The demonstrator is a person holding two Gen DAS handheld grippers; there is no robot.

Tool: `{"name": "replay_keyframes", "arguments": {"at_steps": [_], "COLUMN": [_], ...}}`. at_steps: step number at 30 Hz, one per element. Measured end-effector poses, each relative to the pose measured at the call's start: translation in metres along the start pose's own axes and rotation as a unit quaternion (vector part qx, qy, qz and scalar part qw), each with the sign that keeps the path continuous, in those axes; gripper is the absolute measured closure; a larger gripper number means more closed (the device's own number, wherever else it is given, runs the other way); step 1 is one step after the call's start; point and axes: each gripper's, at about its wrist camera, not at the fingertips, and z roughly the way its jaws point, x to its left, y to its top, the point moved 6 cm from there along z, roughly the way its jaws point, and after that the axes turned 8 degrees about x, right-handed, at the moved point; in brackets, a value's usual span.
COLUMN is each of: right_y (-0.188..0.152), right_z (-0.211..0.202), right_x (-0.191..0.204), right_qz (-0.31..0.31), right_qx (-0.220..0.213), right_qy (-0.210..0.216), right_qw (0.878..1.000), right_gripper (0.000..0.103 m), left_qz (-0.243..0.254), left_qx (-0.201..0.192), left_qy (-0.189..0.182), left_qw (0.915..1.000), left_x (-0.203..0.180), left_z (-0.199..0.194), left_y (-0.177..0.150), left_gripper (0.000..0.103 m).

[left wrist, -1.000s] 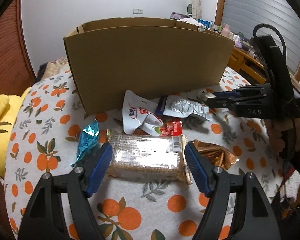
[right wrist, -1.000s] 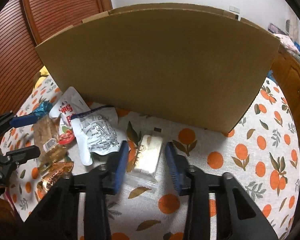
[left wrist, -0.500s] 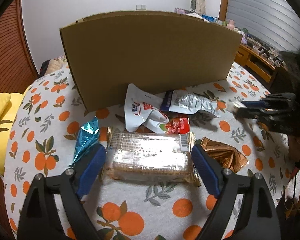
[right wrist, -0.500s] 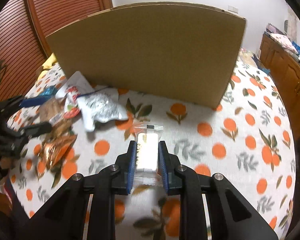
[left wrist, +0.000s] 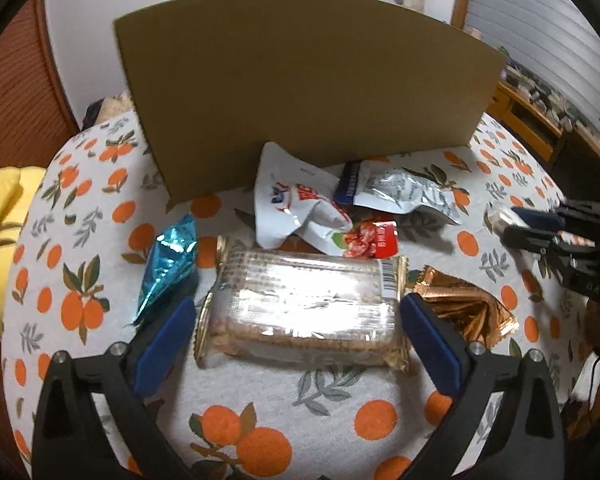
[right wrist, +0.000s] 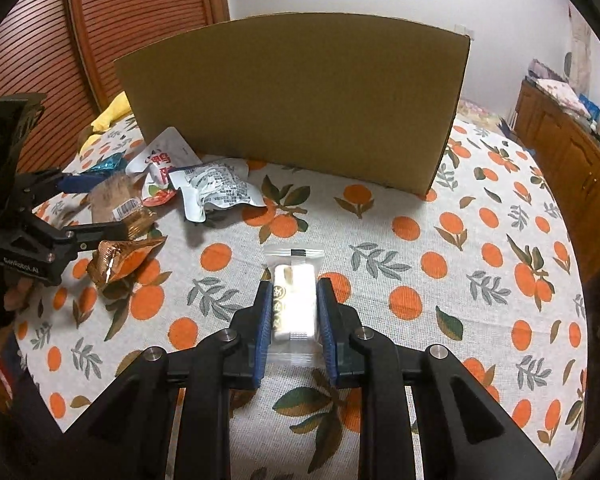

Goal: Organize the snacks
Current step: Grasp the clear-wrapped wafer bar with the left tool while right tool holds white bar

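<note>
At a round table (right wrist: 480, 248) spread with an orange-print cloth, my right gripper (right wrist: 294, 314) is clenched on a small white snack bar in a clear wrapper (right wrist: 294, 300), its blue pads pressing both long sides and the wrapper's sealed end sticking out ahead of the fingertips, over the middle of the cloth. My left gripper (left wrist: 296, 336) stands released, its jaws having just been opening wide; the cracker pack (left wrist: 304, 304) lies flat on the cloth between the pads, which sit just off each end of it. A tall cardboard box (right wrist: 296, 100) stands toward the table's far edge. In front of the box lie a white pouch with red print (left wrist: 292, 204) and a silver-and-white pouch (left wrist: 404, 192), with a small red packet (left wrist: 370, 240) touching the cracker pack's far side. A shiny blue wrapper (left wrist: 170, 264) rests near the table's left edge beside my left finger, and a crumpled copper foil wrapper (left wrist: 464, 304) lies just right of the other finger.
</note>
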Motion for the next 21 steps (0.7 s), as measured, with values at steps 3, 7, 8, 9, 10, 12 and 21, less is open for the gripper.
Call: {"name": "replay_keyframes", "arguments": {"at_steps": [3,7,8,9,10,12,21], "right_y": [0.000,-0.001,-0.001,-0.001,-0.001,-0.001,-0.001], "right_z": [0.000,-0.001,-0.001,-0.001,-0.001,0.000,0.000], "right_x": [0.000,0.000,0.000,0.000,0.001,0.000,0.001], "right_qz": [-0.003,0.000,0.001,0.001,-0.001,-0.004,-0.006], "right_qx": [-0.002,-0.003,-0.004,-0.004,-0.005,-0.005,-0.005], "right_qy": [-0.004,0.001,0.002,0.001,-0.002,-0.006,-0.009], "right_qw": [1.000,1.000,1.000,1.000,1.000,1.000,1.000], "right_gripper": [0.083,0.083,0.083,0.083,0.083,0.083,0.083], "left_qz": [0.000,0.002,0.005,0.012,0.016,0.031,0.036], "left_qx": [0.000,0.000,0.001,0.004,0.006,0.009,0.001], "left_qy": [0.001,0.002,0.002,0.007,0.008,0.016,0.006], "left_qw": [1.0000,1.0000,1.0000,0.9999,0.9998,0.9994,0.9993], "left_x": [0.001,0.000,0.000,-0.002,-0.004,-0.011,-0.012], "left_z": [0.000,0.000,0.000,0.002,0.003,0.006,0.002], "left_y": [0.000,-0.001,-0.001,0.000,0.001,0.002,0.002], "left_gripper": [0.000,0.000,0.000,0.000,0.000,0.000,0.012]}}
